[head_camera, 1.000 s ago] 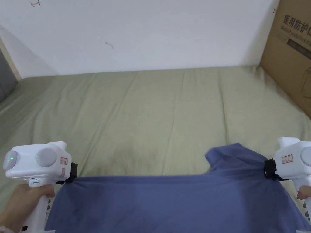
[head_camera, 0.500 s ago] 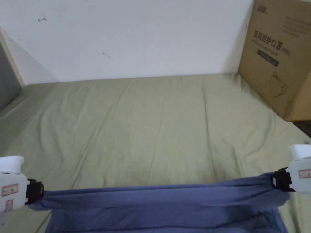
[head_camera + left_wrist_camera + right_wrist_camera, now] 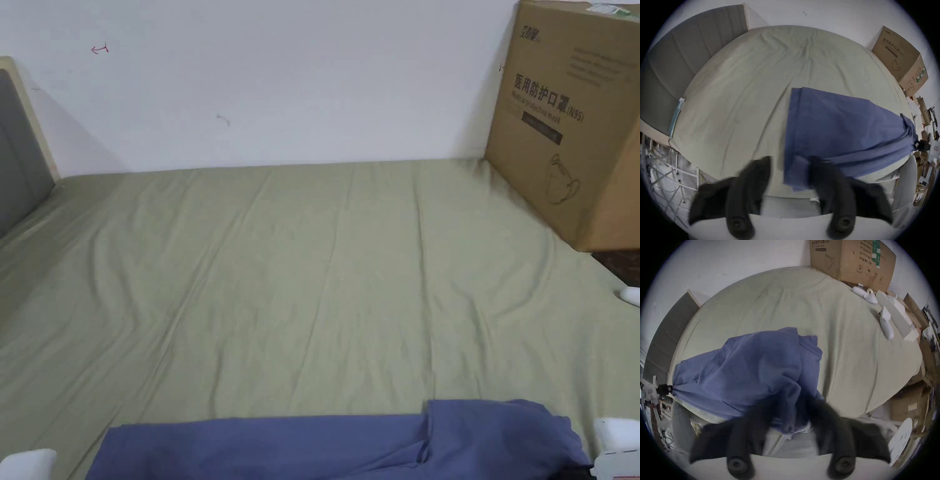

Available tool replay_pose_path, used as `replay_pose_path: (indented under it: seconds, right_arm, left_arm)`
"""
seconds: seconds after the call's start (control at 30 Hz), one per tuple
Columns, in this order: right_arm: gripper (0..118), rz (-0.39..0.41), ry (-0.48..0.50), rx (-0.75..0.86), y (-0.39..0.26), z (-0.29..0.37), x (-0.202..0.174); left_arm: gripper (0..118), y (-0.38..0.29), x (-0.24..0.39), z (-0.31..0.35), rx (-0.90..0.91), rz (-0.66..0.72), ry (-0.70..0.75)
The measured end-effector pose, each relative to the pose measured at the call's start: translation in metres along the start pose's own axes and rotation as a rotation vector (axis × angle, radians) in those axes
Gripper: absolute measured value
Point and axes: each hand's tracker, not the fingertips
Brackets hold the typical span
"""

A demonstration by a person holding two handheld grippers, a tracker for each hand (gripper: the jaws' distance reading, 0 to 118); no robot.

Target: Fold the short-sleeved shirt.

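The blue short-sleeved shirt (image 3: 312, 444) lies across the near edge of the green bed sheet (image 3: 312, 262), one end doubled into a flap at the right. In the left gripper view, my left gripper (image 3: 791, 160) has its blurred black jaws apart. The shirt (image 3: 843, 126) edge reaches the right jaw and bare sheet shows beside the left one. In the right gripper view, my right gripper (image 3: 790, 402) also has its jaws apart, with bunched shirt (image 3: 745, 366) fabric between them. The grippers' white housings (image 3: 25, 465) (image 3: 617, 445) peek in at the head view's bottom corners.
A big cardboard box (image 3: 569, 119) stands at the bed's far right corner against the white wall. A grey headboard (image 3: 19, 156) runs along the left. White devices (image 3: 886, 324) lie at the bed's right edge, with cluttered boxes on the floor beyond.
Half a second ago the shirt hung taut between both shut grippers. It now rests slack on the sheet, both grippers have dropped toward the near edge, and their jaws have parted. The head camera has shifted too.
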Motion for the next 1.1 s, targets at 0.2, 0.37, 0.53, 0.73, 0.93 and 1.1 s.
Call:
replay_pose_path:
  seconds: [0.2,0.37,0.53,0.73,0.93,1.1]
  right_arm:
    - [93,0.116,-0.091,0.13,0.018,0.045,-0.036]
    - [0,0.095,-0.009,0.242,0.033,0.04,-0.09]
    - [0,0.049,0.074,0.218,0.035,0.013,-0.146]
    - [0,0.066,0.118,0.183,0.023,-0.002,-0.192]
    - [0,0.104,0.161,0.133,0.012,-0.012,-0.222]
    - [0,0.125,0.177,0.099,0.009,-0.015,-0.23]
  left_arm:
    - [109,0.015,-0.009,0.044,0.126,0.081,-0.088]
    - [4,0.023,0.004,0.053,0.171,0.074,-0.149]
    - [0,0.012,0.015,0.045,0.155,0.052,-0.148]
    - [33,0.008,-0.014,0.044,0.175,0.22,-0.209]
    - [116,0.0,-0.041,0.025,0.149,0.333,-0.345]
    - [116,-0.005,-0.047,-0.022,0.041,0.449,-0.483]
